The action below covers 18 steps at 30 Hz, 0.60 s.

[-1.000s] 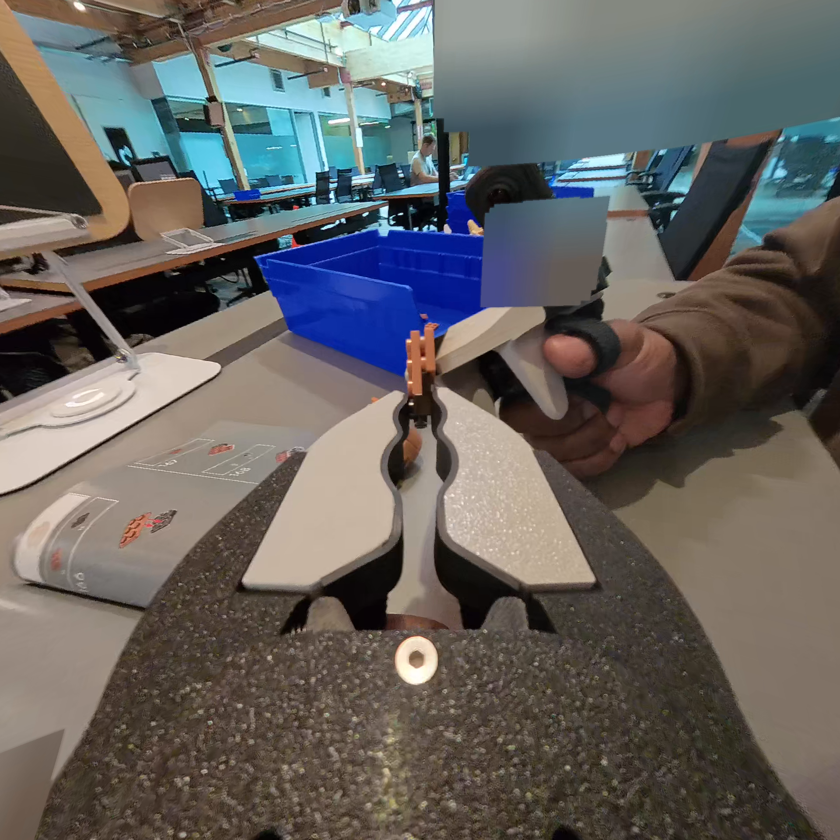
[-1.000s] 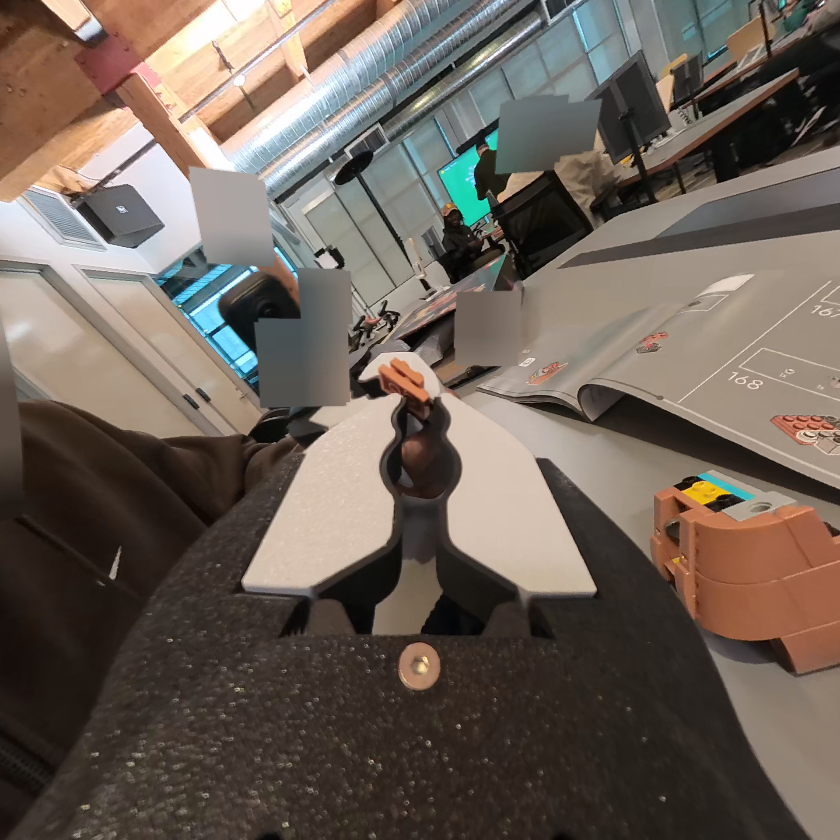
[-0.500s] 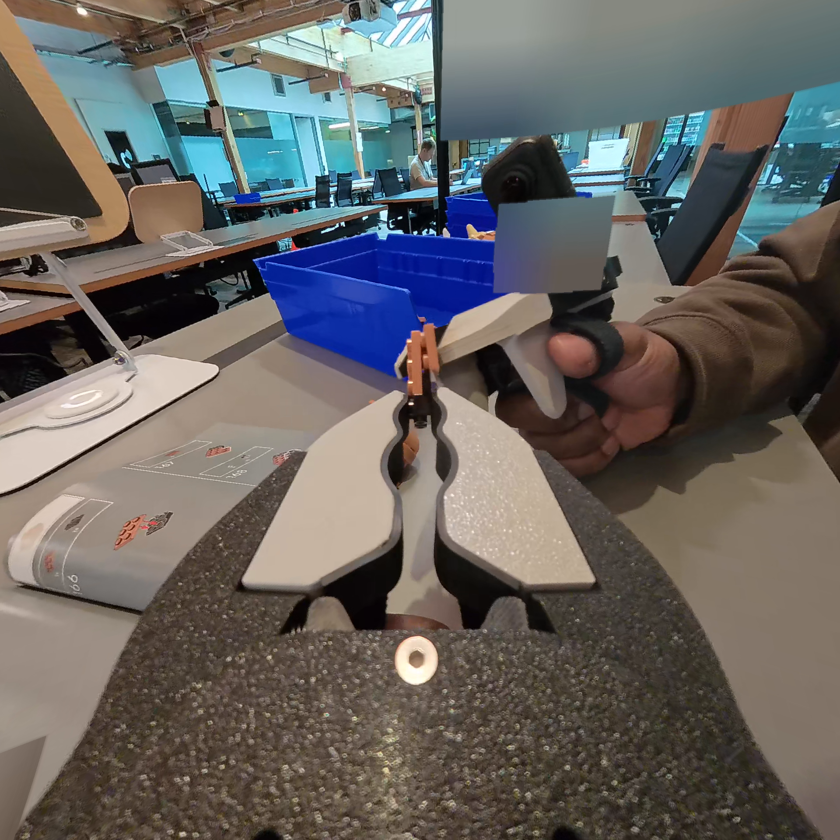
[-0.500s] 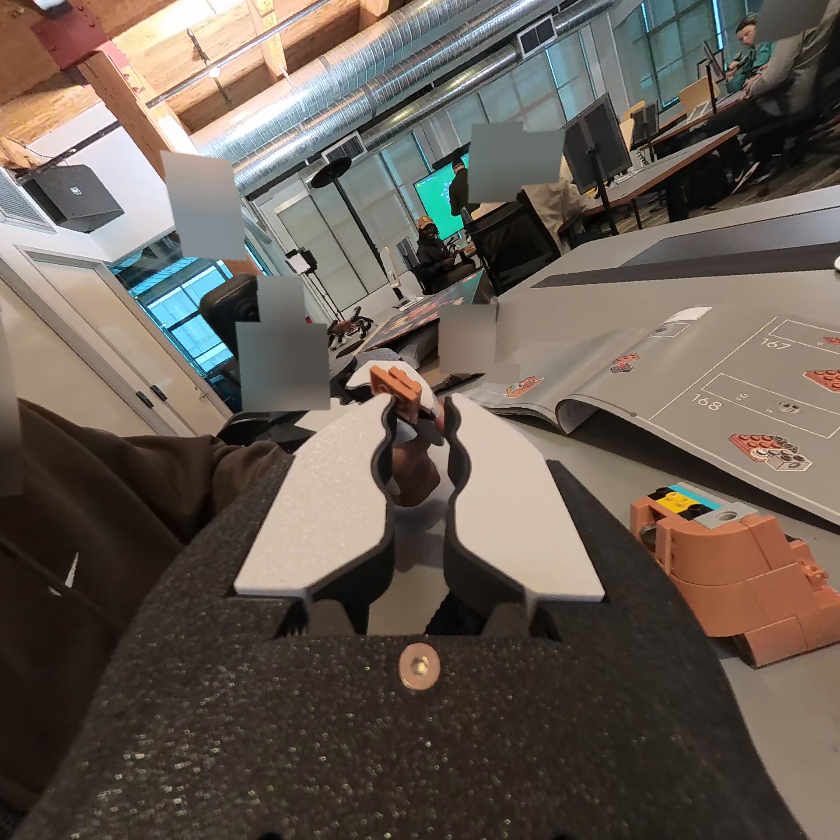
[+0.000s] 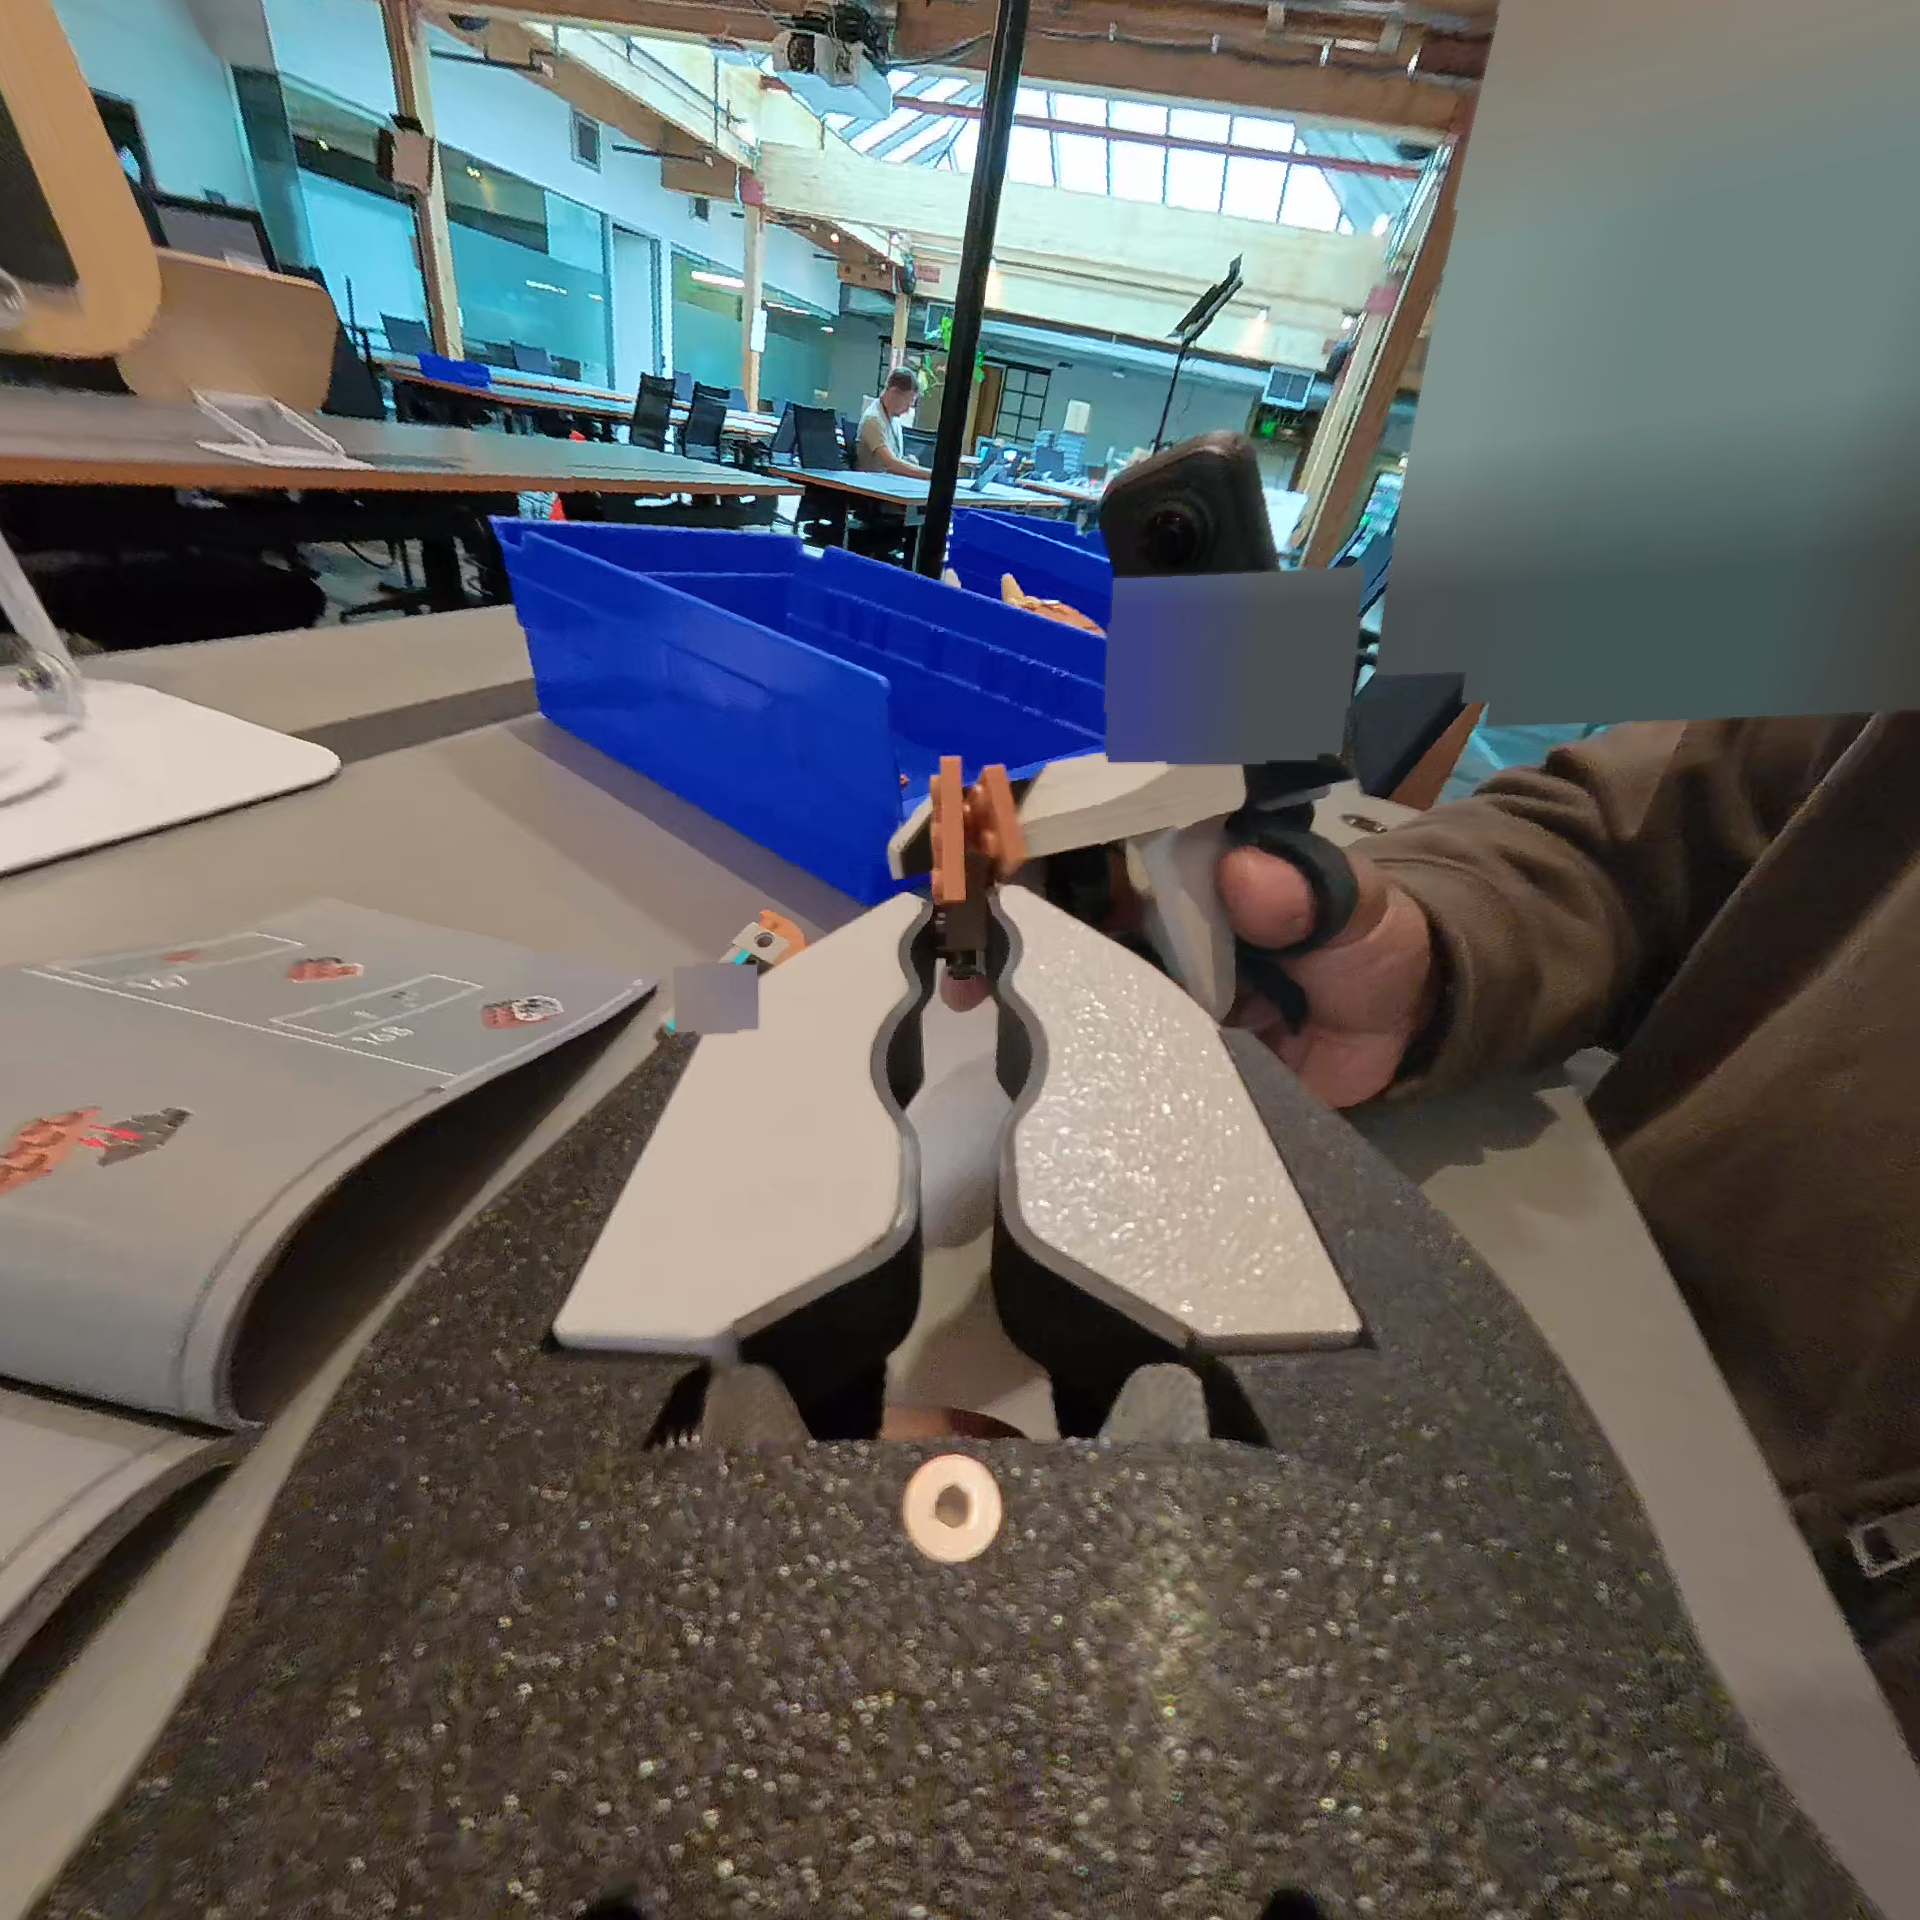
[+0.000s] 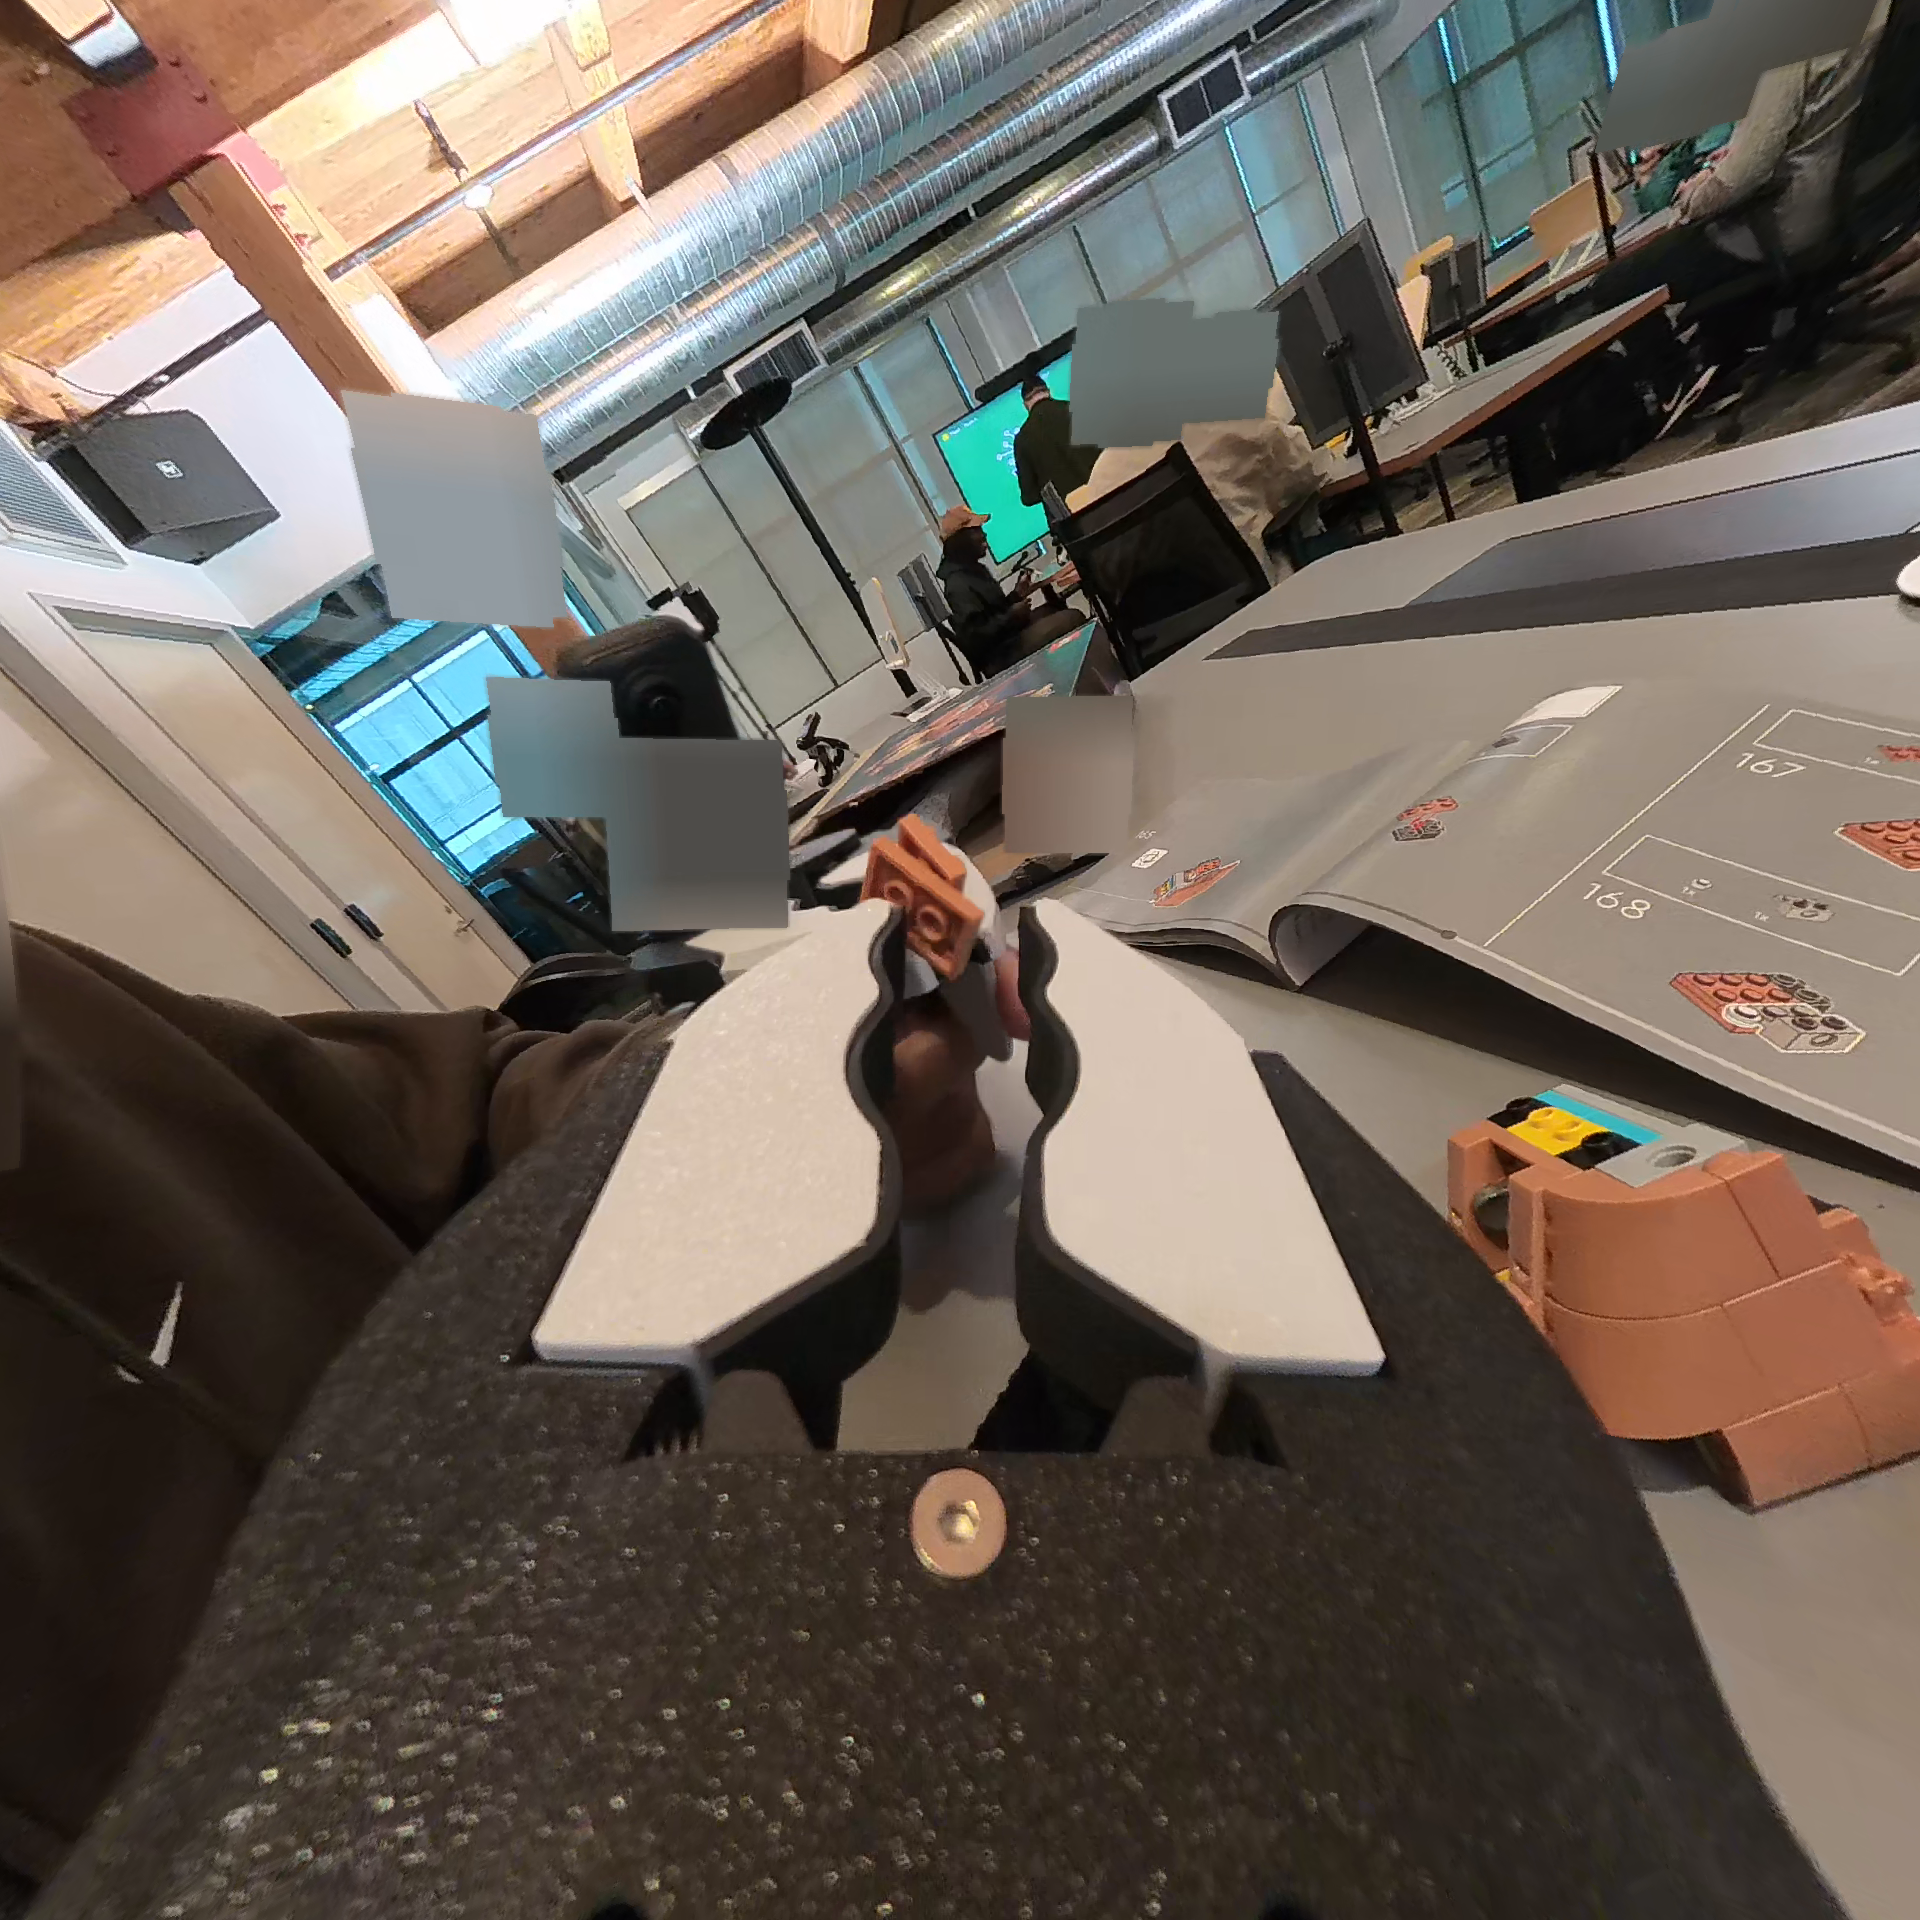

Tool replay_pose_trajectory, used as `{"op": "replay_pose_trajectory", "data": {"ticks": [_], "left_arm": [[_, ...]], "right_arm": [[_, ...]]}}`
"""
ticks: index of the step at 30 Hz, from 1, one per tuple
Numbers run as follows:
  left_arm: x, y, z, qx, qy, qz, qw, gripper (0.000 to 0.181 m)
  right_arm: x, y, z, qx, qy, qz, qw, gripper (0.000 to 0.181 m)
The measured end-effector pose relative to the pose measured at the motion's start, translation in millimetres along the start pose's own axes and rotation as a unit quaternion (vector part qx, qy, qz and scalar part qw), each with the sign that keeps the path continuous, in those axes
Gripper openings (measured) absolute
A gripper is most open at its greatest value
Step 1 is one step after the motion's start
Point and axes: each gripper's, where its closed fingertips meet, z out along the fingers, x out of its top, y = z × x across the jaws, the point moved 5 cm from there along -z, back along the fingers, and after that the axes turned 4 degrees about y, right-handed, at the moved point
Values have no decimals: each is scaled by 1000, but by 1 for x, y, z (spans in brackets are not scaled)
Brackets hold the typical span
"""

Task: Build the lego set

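Note:
My left gripper (image 5: 961, 920) is shut on a small orange-brown lego plate assembly (image 5: 966, 831) and holds it upright above the grey table. In the right wrist view the same assembly (image 6: 925, 904) stands between the spread tips of my right gripper (image 6: 956, 920). That gripper is open, and its fingers are apart from the piece or barely beside it. The right gripper also shows in the left wrist view (image 5: 1049, 821), held by a hand. A larger brown lego build (image 6: 1704, 1299) with yellow, black and teal bricks on top sits on the table to the right.
An open instruction booklet (image 6: 1558, 883) lies behind the brown build; it also shows in the left wrist view (image 5: 260, 1039). A blue bin (image 5: 707, 686) stands behind the grippers. A white stand base (image 5: 135, 758) is at far left. A brown sleeve (image 5: 1662, 935) is at right. Less than 4 cm separates the two grippers' tips.
My right gripper's jaws have spread apart and let go of the orange plate assembly. My left gripper has stayed shut on it, and both grippers have shifted slightly.

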Motion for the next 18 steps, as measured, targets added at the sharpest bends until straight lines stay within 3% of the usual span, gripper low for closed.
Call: {"op": "replay_pose_trajectory", "data": {"ticks": [6, 18], "left_arm": [[-4, 1, 3, -18, 0, -67, 998, 9], [-5, 0, 2, -18, -4, -68, 997, 9]], "right_arm": [[1, 0, 0, -1, 3, 5, 1000, 20], [1, 0, 0, -5, 4, -14, 1000, 11]]}}
